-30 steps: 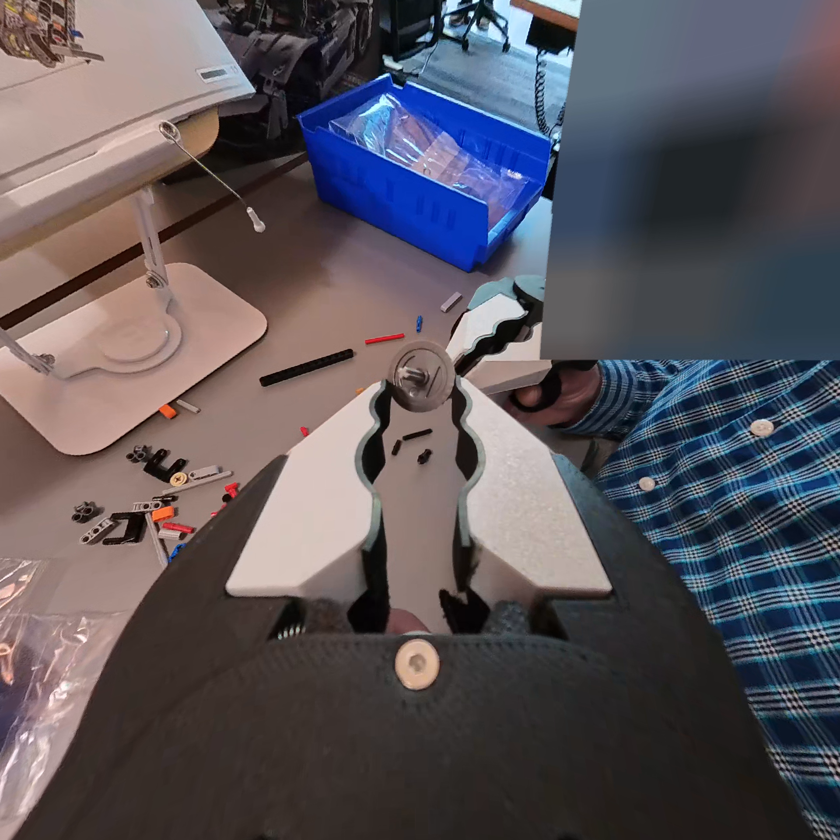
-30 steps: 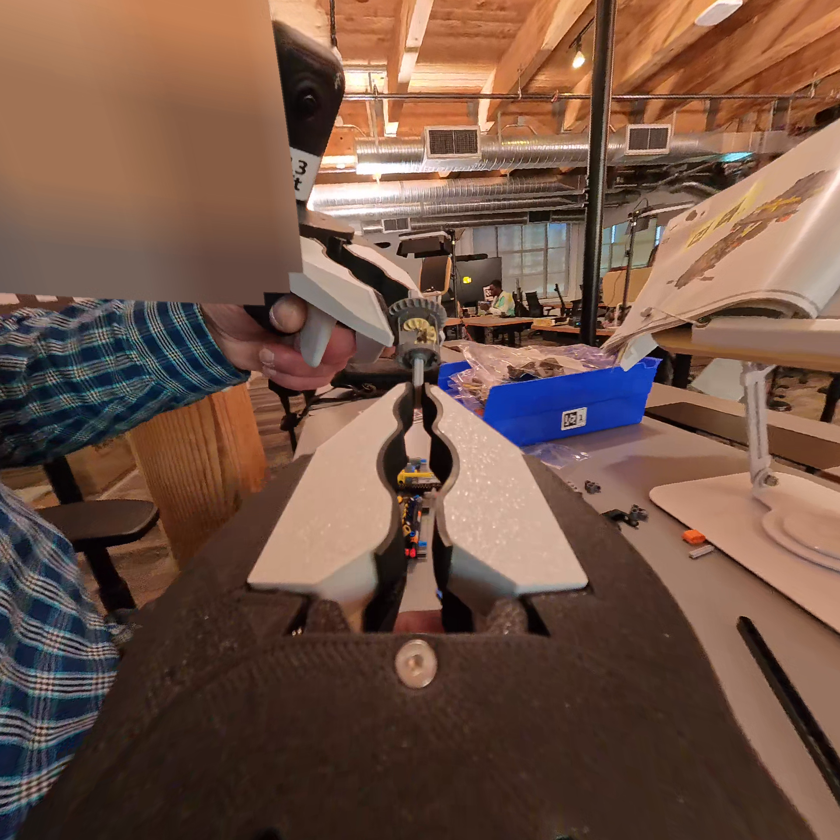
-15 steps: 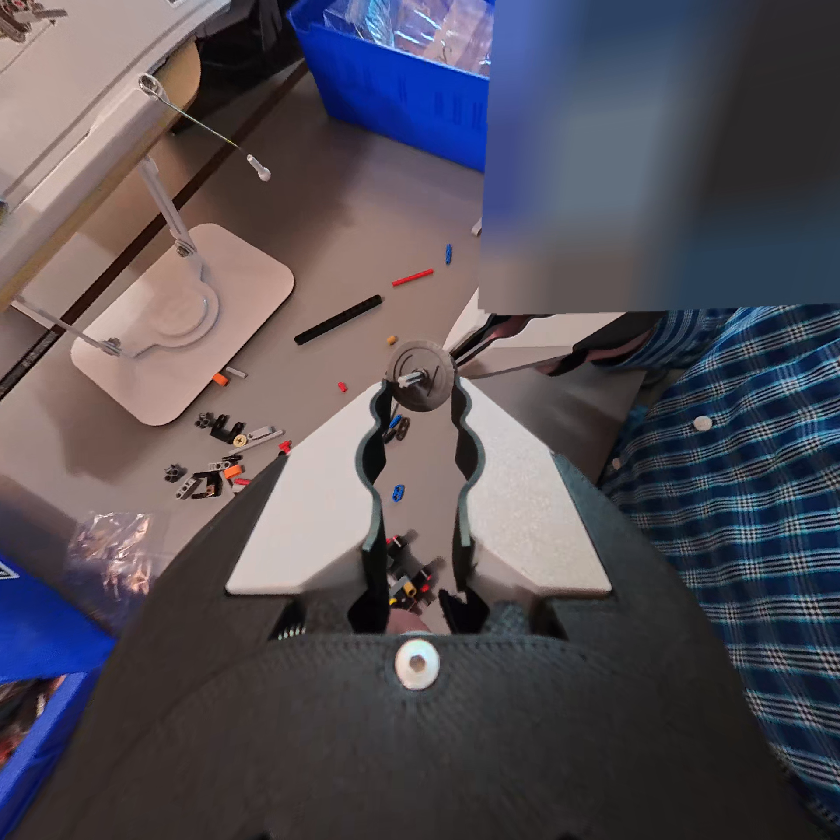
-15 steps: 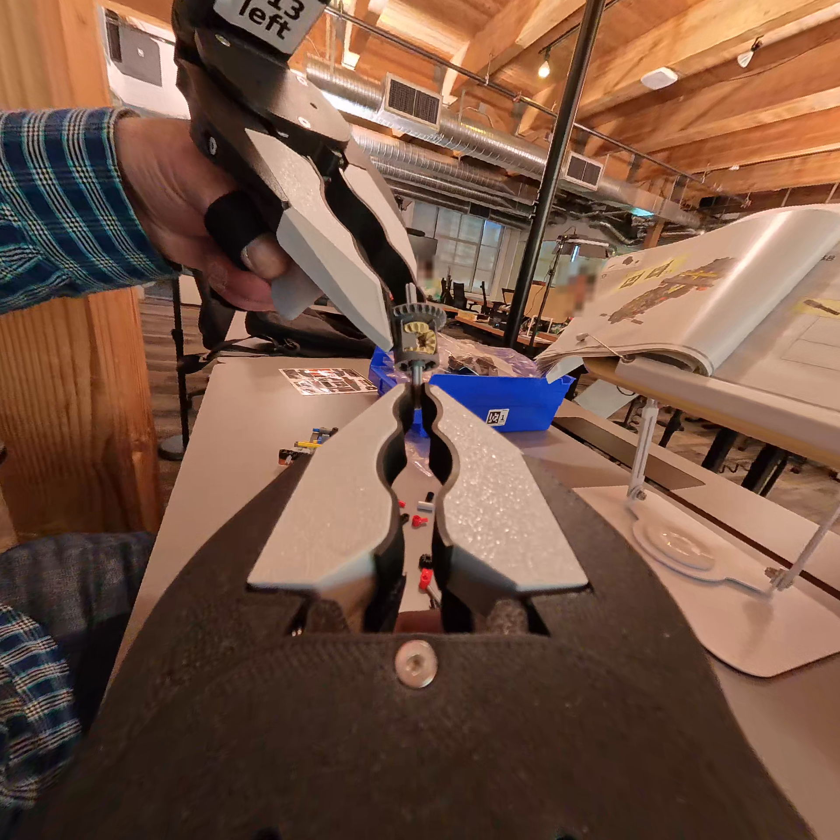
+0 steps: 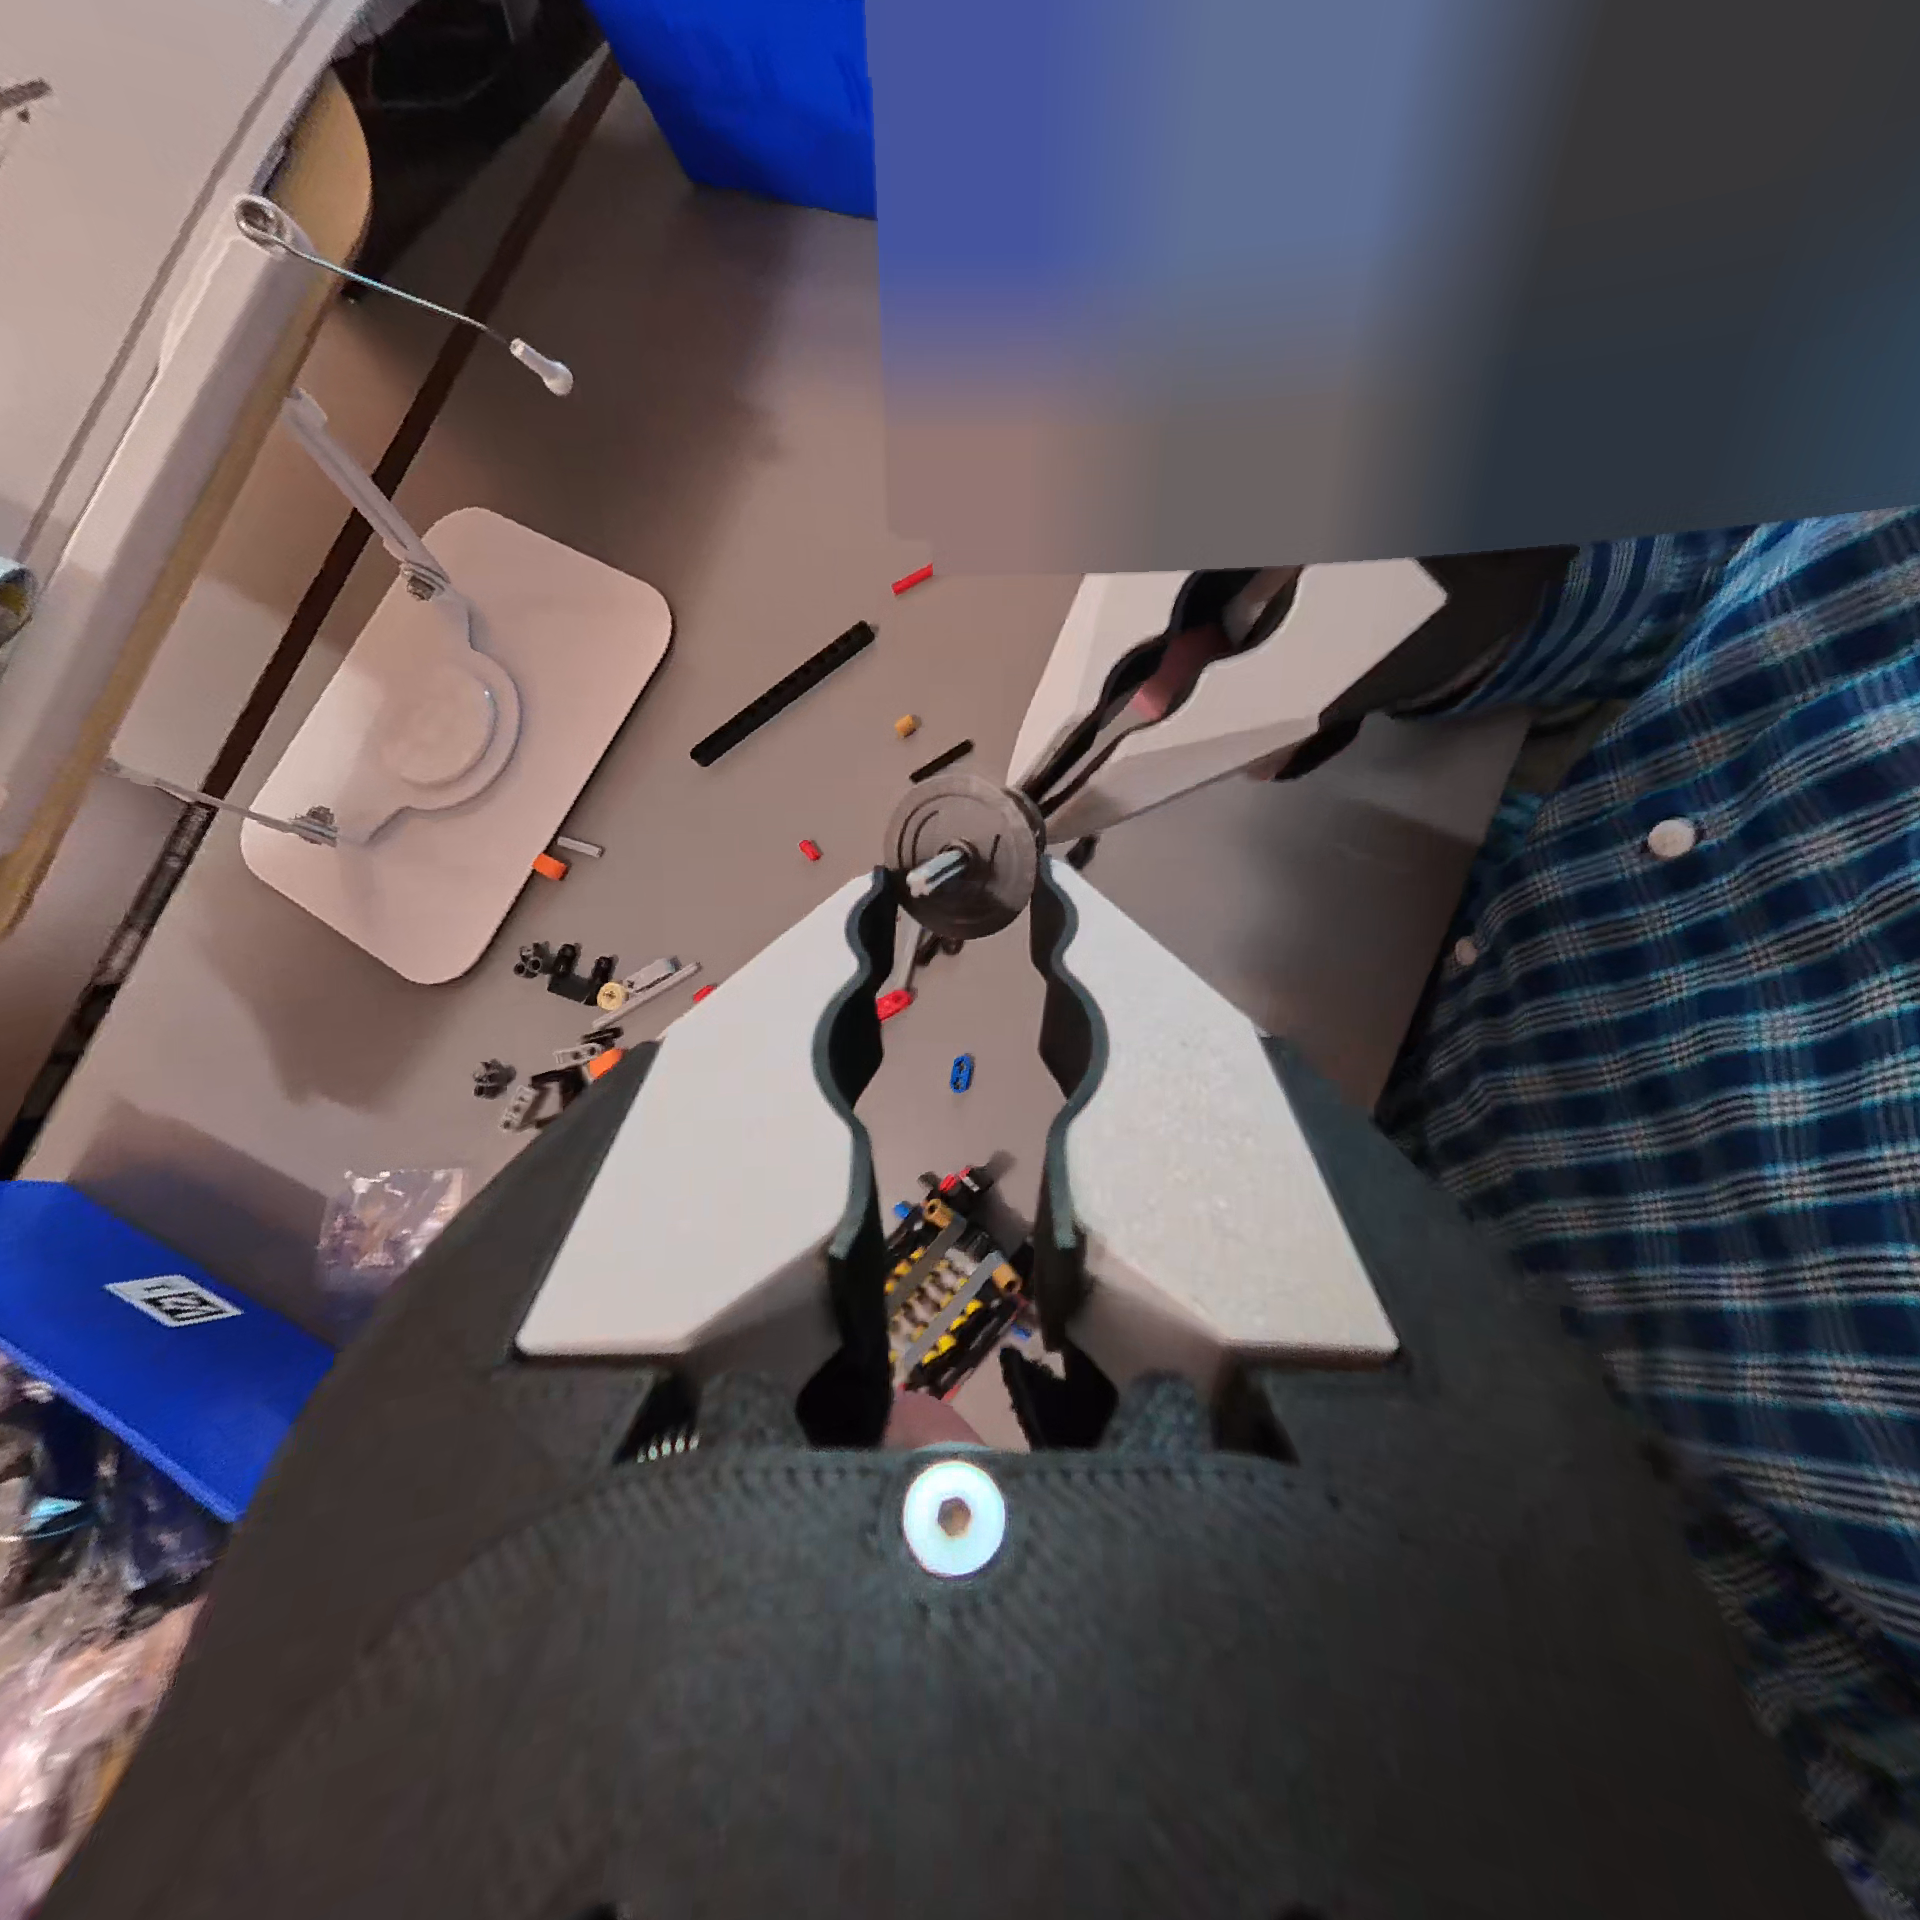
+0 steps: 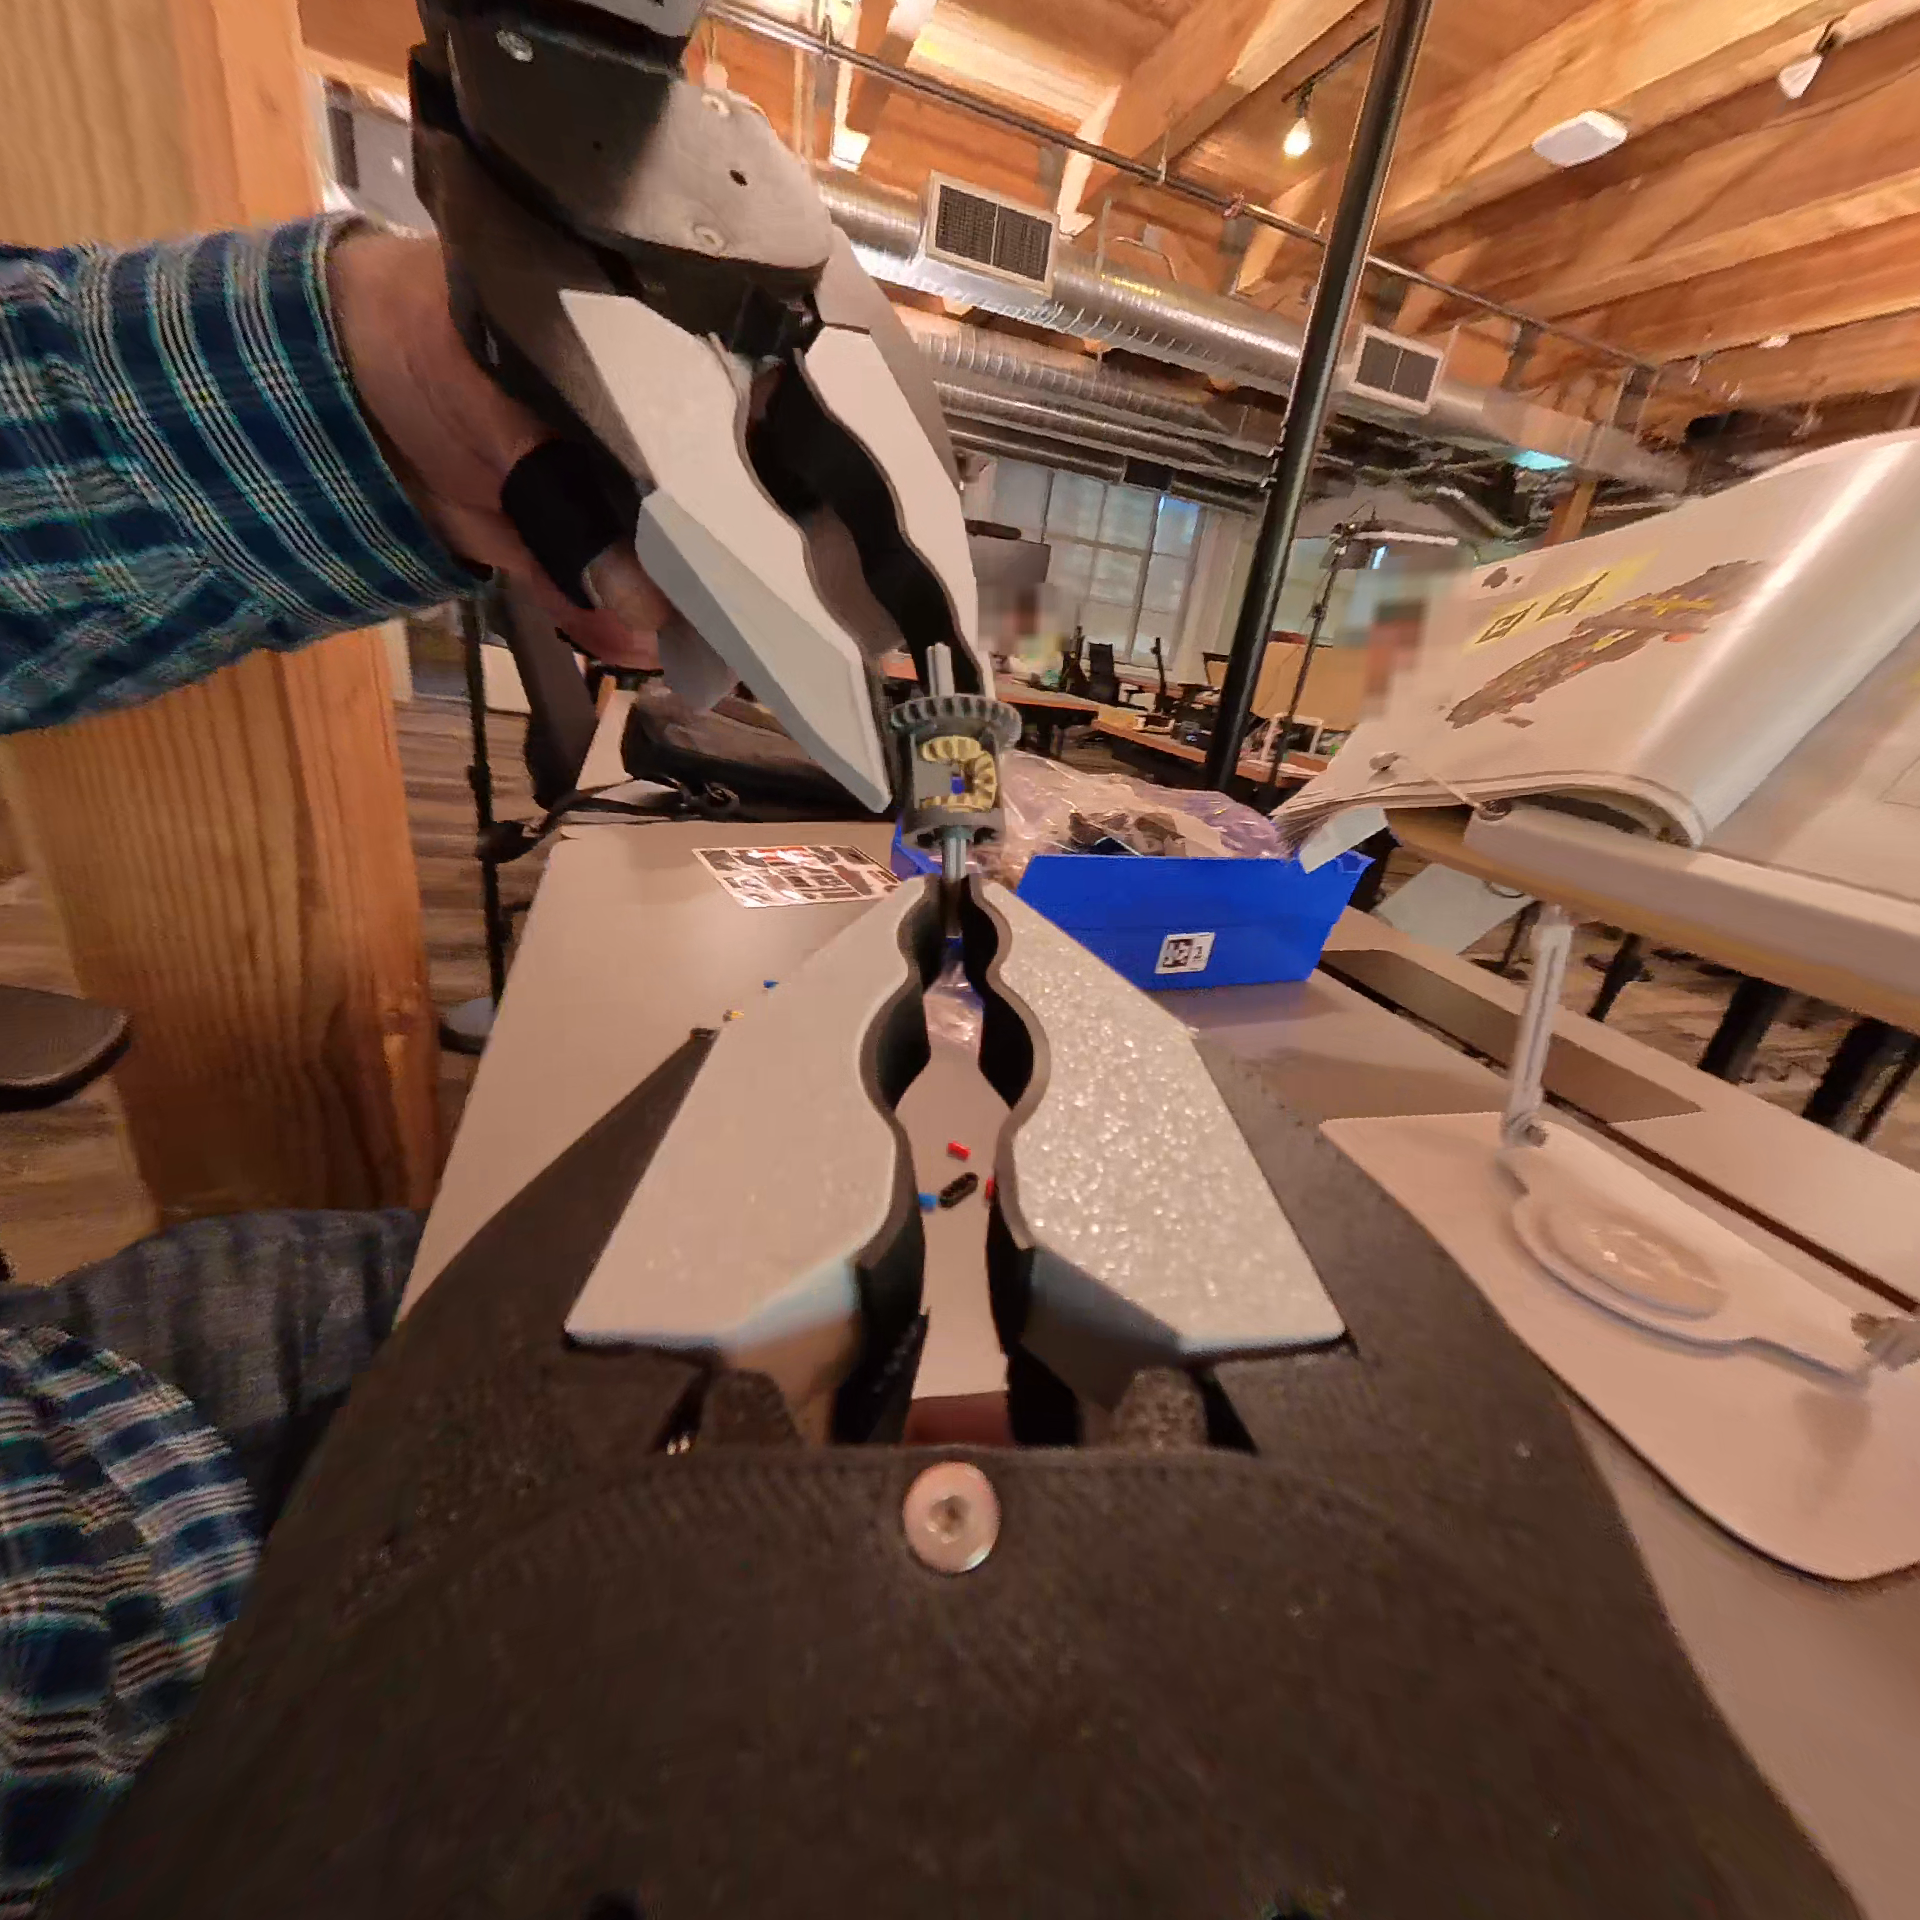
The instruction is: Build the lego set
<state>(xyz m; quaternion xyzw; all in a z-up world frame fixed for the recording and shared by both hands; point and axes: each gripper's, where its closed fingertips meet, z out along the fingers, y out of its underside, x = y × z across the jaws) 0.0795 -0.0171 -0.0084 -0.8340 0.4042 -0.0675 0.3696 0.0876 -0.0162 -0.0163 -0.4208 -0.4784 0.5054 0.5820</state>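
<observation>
A dark grey differential gear [image 5: 961, 862] with tan gears inside [image 6: 954, 769] and a grey axle through it is held in the air between both grippers. My left gripper [image 5: 961, 883] is shut on the gear's round housing and comes down from above in the right wrist view [image 6: 904, 748]. My right gripper [image 6: 951, 896] is shut on the lower end of the axle and shows at the right of the gear in the left wrist view [image 5: 1029, 800]. A partly built yellow, grey and black lego assembly [image 5: 951, 1288] lies on the table below.
Loose parts lie on the grey table: a long black beam [image 5: 784, 691], a blue piece [image 5: 961, 1073], a cluster of small pieces [image 5: 582, 997]. A white book stand base [image 5: 457, 727] carries the open instruction book [image 6: 1662, 665]. Blue bins [image 6: 1184, 914] [image 5: 156, 1340] and a sticker sheet [image 6: 795, 873] stand around. The tips of both grippers are at nearly the same place.
Both grippers have lifted and tilted with the gear still held between them. The left gripper has swung from beside the gear to above it, looking more steeply down at the table.
</observation>
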